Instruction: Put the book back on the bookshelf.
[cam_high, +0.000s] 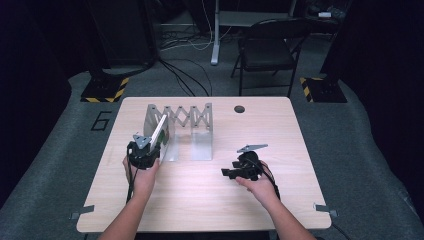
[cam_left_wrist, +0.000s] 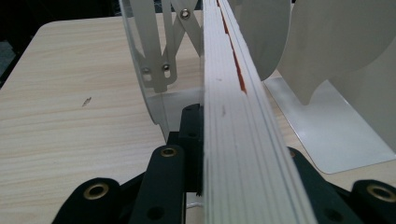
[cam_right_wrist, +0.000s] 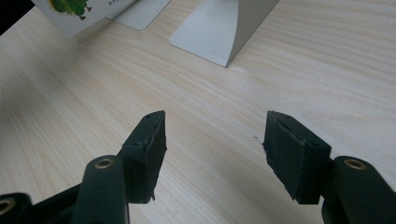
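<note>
Book: I see a thin white book (cam_high: 159, 131) clamped in my left gripper (cam_high: 150, 146), tilted, its upper edge leaning toward the far side of the tabletop (cam_high: 210, 200).
Book in the left gripper view: the book (cam_left_wrist: 247, 140) runs edge-on straight up between the two black jaws, its page block pale with a strip of orange showing near the far end.
Left gripper: closed on the book's near end; the jaws press against both covers, so the book sits directly in the grip, not beside it.
Rack: an expanding metal book rack (cam_high: 181, 120) with a scissor lattice and upright divider plates stands on the left half of the tabletop; the book is at its leftmost slot, between the outer plate and the next divider.
Rack in the left gripper view: the lattice arms and rivets of the rack (cam_left_wrist: 159, 70) lie just left of the book, a rounded divider plate (cam_left_wrist: 327, 51) just right of it; I cannot tell whether the book touches either one.
Right gripper: my right gripper (cam_high: 231, 173) rests low over the tabletop, well apart from the book and to the right of the rack, pointing left.
Right gripper state: in its own view the right gripper (cam_right_wrist: 212, 140) stands partly open with nothing but bare wood between the pads.
Book from the right gripper view: a corner of the book's cover (cam_right_wrist: 77, 11), white with green print, shows far off at the upper left.
</note>
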